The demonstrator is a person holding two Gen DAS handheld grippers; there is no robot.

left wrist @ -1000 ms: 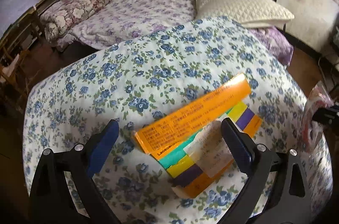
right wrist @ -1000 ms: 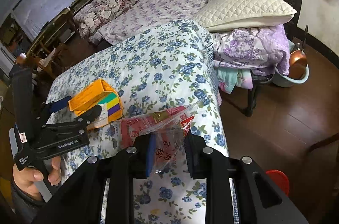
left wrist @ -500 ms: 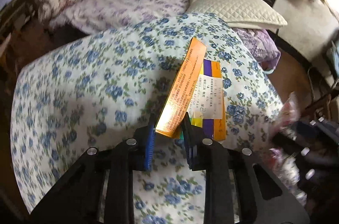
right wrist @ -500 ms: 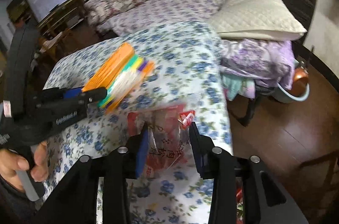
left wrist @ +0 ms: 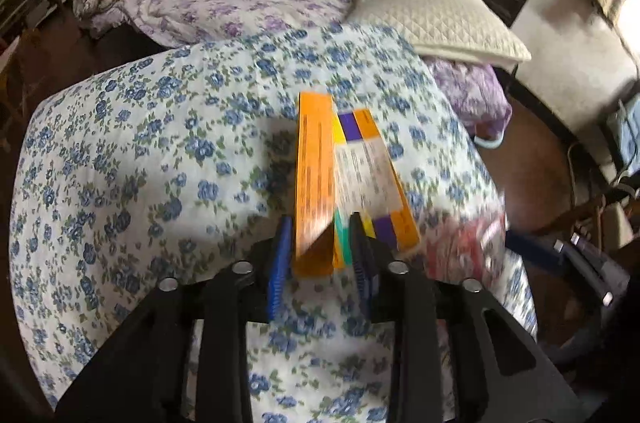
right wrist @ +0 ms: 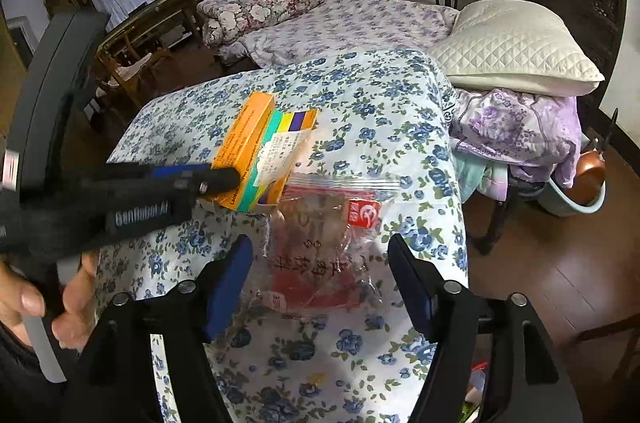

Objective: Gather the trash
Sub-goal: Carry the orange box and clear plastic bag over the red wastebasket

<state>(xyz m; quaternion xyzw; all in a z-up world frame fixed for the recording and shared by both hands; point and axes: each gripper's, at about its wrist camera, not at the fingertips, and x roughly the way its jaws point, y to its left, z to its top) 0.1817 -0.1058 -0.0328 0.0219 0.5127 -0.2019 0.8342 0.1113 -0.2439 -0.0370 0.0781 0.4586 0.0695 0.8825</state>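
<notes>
An orange box (left wrist: 316, 175) with teal, yellow and purple stripes and a white label sticks out from my left gripper (left wrist: 320, 223). The blue pads are on its near end and the box is tilted up off the blue-flowered quilt (left wrist: 160, 143); the jaws are opening slightly. In the right wrist view, the left gripper (right wrist: 216, 175) holds the same box (right wrist: 256, 147), and a hand (right wrist: 24, 299) grips the handle. A clear plastic bag with red print (right wrist: 320, 219) lies between the wide jaws of my right gripper (right wrist: 320, 247). Those jaws are opening and neither pad touches the bag.
A white quilted pillow (right wrist: 516, 47) rests on folded purple bedding (right wrist: 516, 127) to the right of the quilt. On the wooden floor beyond stands a pale basin (right wrist: 576, 203) holding a copper pot. A second bed with a flowered bolster (right wrist: 272, 3) lies behind.
My left gripper closed on the orange box, lifted it and turned it end-on. My right gripper spread its jaws and let go of the plastic bag.
</notes>
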